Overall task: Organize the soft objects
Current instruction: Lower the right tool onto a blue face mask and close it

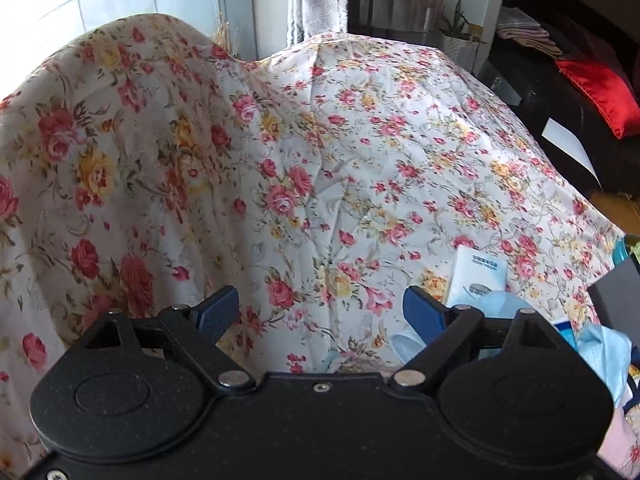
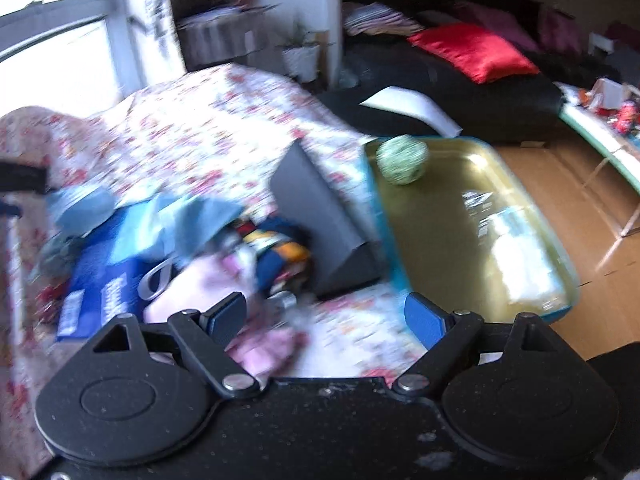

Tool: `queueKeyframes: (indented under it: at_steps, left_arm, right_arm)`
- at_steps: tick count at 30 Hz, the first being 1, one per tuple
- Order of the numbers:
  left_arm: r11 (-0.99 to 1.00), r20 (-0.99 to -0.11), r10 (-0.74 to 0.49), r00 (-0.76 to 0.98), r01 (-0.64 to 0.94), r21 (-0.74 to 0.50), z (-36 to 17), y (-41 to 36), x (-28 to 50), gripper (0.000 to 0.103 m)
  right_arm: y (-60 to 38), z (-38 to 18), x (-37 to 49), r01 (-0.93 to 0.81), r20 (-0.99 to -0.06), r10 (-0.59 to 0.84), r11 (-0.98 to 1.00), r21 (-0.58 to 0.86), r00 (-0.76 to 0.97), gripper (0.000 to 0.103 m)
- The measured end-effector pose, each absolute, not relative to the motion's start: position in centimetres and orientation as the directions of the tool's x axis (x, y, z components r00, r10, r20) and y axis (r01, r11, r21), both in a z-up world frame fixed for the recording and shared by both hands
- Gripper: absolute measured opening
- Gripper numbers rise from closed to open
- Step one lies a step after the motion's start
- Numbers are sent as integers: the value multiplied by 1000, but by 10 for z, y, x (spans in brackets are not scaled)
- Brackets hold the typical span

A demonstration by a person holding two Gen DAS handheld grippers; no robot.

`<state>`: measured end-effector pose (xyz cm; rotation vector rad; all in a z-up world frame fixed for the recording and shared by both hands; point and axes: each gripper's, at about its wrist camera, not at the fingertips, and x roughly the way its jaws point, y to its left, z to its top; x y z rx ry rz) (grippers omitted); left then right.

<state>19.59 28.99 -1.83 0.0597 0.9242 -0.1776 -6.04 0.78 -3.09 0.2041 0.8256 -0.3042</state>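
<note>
We are holding the left gripper [image 1: 322, 312] spread wide with nothing between its pads, hovering over the floral cloth [image 1: 340, 152] that is covering the worktop. The right gripper [image 2: 326, 318] is also standing wide apart and empty; its view is blurred. The pile of soft things [image 2: 224, 248], blue, pink and striped fabrics, is lying near the worktop's front edge, beside a grey box [image 2: 320, 224]. A green yarn ball [image 2: 402, 159] is sitting in the gold tray [image 2: 460, 248] at the worktop's right edge.

rose-patterned white cloth [image 1: 360, 152], green ball [image 2: 402, 159], gold tray [image 2: 460, 240], red pillow [image 2: 472, 52]
</note>
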Motion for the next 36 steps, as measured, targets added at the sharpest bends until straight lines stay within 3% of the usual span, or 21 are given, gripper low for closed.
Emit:
queueKeyframes:
  at_steps: [4, 8, 11, 16, 36]
  left_arm:
    - [987, -808, -126, 576, 154, -44, -19, 296, 202, 86]
    - [987, -818, -130, 561, 148, -55, -19, 299, 206, 86]
    - [986, -823, -142, 550, 153, -67, -19, 301, 209, 86]
    - [985, -831, -144, 537, 159, -68, -19, 303, 213, 86]
    - [982, -811, -191, 552, 118, -150, -11, 312, 214, 87]
  right_arm:
    - [33, -33, -58, 250, -768, -102, 965, 77, 632, 86]
    - [54, -28, -54, 181, -770, -49, 979, 88, 636, 100]
    - [67, -20, -48, 162, -743, -55, 984, 73, 667, 102]
    - [81, -6, -32, 171, -679, -93, 984, 49, 728, 102]
    - [157, -15, 95, -105, -672, 101, 994, 35, 734, 102]
